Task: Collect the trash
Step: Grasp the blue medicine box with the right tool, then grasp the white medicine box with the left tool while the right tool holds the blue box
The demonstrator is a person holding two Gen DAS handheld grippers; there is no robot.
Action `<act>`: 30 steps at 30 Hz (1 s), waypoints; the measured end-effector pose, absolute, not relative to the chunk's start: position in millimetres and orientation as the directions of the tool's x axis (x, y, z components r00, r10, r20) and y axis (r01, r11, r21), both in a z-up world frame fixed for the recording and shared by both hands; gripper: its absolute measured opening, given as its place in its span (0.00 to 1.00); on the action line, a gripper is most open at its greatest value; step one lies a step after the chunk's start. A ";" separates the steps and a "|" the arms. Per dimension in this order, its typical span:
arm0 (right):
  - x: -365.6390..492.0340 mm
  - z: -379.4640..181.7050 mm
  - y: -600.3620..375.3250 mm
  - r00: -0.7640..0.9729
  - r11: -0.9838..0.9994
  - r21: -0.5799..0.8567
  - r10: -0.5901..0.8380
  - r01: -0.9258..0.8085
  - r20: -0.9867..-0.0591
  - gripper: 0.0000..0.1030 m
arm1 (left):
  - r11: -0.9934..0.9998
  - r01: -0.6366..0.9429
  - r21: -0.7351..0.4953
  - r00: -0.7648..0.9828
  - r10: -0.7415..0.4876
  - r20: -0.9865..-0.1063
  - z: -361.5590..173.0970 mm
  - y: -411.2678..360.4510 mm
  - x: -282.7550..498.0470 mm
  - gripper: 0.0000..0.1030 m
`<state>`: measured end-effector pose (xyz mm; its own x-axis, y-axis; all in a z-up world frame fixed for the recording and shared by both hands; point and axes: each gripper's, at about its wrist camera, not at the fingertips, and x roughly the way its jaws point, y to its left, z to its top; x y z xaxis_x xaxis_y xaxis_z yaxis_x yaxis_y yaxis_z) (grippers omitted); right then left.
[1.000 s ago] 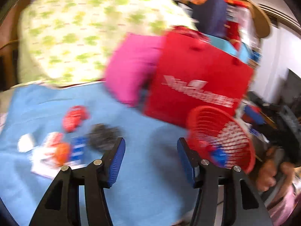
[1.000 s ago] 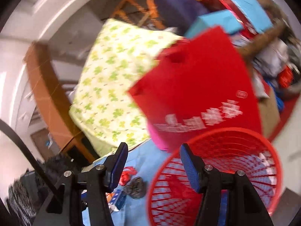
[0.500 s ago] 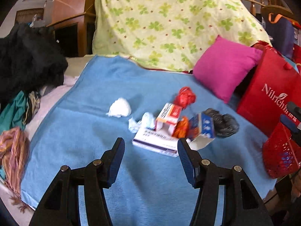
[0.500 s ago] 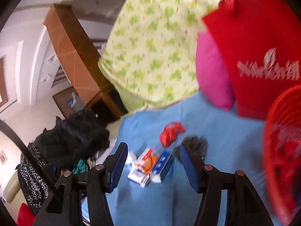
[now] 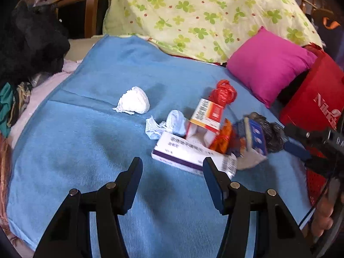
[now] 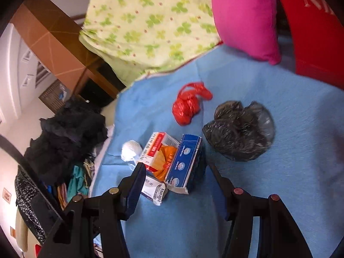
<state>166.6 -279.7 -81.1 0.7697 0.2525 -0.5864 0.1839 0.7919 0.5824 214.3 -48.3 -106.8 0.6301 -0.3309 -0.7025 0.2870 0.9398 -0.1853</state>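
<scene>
Two grippers hang over the blue blanket [image 5: 90, 111], both spread wide and holding nothing. The left gripper [image 5: 172, 178] points at the near edge of the white-and-purple box [image 5: 187, 151], its fingertips just short of it. The right gripper [image 6: 176, 182] straddles the near end of the blue carton [image 6: 185, 163], not yet touching as far as the view shows.

Taking the blue carton as the landmark: the white-and-purple box lies flat just beside it, an orange wrapper [image 6: 164, 161] is wedged against it, and the red-and-white carton [image 6: 157, 148] leans beyond that. A black crumpled bag [image 6: 238, 130] sits just beside it on the other side, a knotted red bag [image 6: 187, 106] lies beyond, and a white tissue wad [image 5: 134, 103] rests well apart.

The cartons look empty, light and easily crushed; a light pinch across the narrow sides should do. The bags are likely soft and slippery, so best bunched at a knot or fold. A red mesh basket [image 5: 314, 182] shows only partly.
</scene>
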 end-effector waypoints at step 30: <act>178.6 -101.8 -288.3 0.682 0.845 0.457 0.163 0.276 -0.713 0.38 | 0.758 0.514 -0.402 0.315 -0.603 -0.733 -136.0 -83.0 229.9 0.45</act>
